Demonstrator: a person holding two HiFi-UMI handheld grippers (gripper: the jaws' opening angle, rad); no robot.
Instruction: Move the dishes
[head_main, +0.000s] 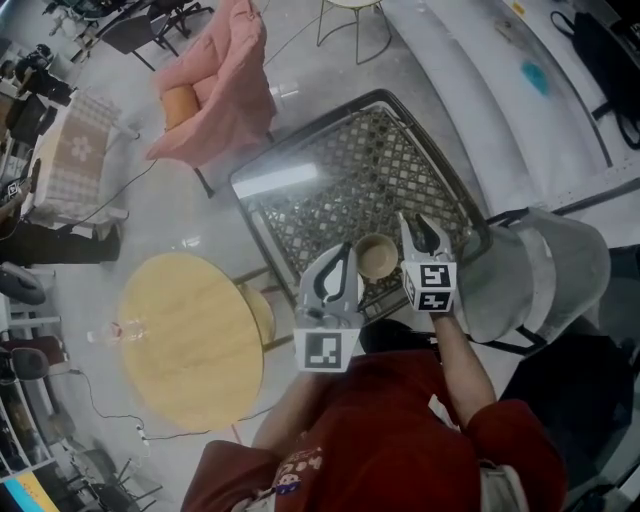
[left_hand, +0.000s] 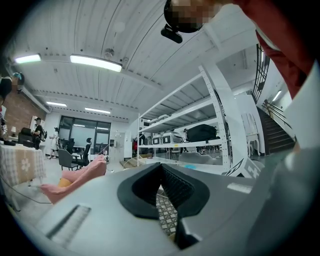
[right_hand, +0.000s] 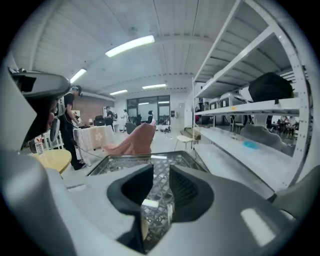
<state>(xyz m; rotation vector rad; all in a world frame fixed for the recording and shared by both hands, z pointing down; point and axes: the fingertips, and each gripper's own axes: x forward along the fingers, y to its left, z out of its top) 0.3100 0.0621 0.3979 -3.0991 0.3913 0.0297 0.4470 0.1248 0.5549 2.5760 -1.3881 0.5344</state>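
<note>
Glass-topped lattice table (head_main: 340, 180) beside white shelving (head_main: 480, 90); tan bowl (head_main: 377, 257) between clenched left tool (head_main: 344, 255) and released right tool (head_main: 420, 232).

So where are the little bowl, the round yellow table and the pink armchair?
little bowl (head_main: 377, 257), head view, its hollow inside.
round yellow table (head_main: 190, 340), head view, bare middle of its top.
pink armchair (head_main: 225, 80), head view, its draped back.

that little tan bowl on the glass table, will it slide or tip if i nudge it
The tan bowl looks small and empty, so probably light. It appears to sit on the smooth glass table, so a nudge would likely slide it rather than tip it. Its mouth looks wide for its size, which also favours staying upright.
</note>
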